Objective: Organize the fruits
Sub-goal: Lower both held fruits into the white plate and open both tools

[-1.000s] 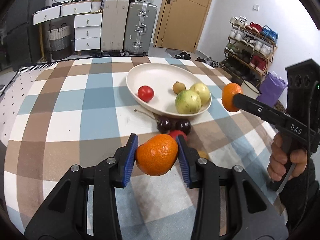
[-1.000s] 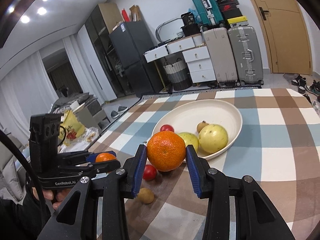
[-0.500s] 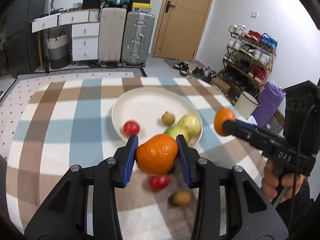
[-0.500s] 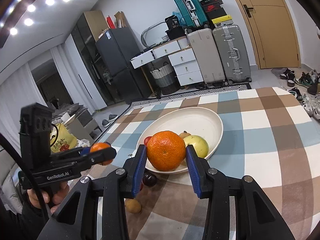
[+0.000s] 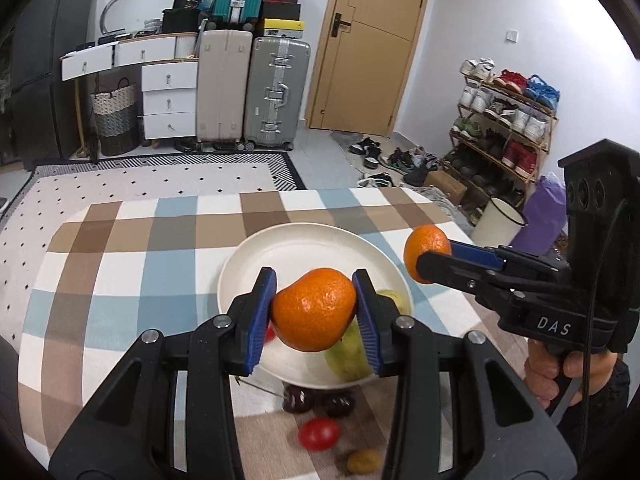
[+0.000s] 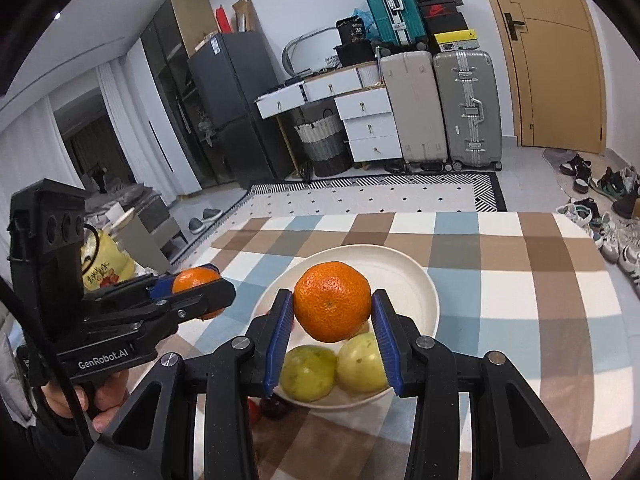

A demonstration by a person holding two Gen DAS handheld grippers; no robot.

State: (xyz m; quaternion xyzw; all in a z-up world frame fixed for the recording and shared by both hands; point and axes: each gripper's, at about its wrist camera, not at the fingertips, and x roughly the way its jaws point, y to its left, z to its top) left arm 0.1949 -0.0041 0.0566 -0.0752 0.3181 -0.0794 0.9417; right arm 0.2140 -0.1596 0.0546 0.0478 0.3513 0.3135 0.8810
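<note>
My left gripper [image 5: 314,314] is shut on an orange [image 5: 312,314], held in the air over the near side of the white bowl [image 5: 288,252]. Raised above the same bowl [image 6: 412,276], my right gripper [image 6: 331,310] is shut on a second orange [image 6: 332,306]. Each gripper shows in the other's view, at the right [image 5: 430,254] and at the left [image 6: 198,280]. Two yellow-green fruits [image 6: 308,372] [image 6: 362,364] lie in the bowl. A red tomato [image 5: 319,433], two dark cherries [image 5: 298,398] and a small brown fruit [image 5: 363,461] lie on the checked tablecloth in front of the bowl.
The checked table [image 5: 120,280] ends at a rounded far edge, with a dotted rug beyond. Suitcases [image 5: 276,92] and white drawers [image 5: 168,100] stand at the back wall. A shoe rack [image 5: 504,128], a white bucket [image 5: 498,222] and a purple bag stand to the right.
Both grippers have risen and pulled back with their oranges, so the bowl and loose fruits look smaller and lower. Both grips are unchanged.
</note>
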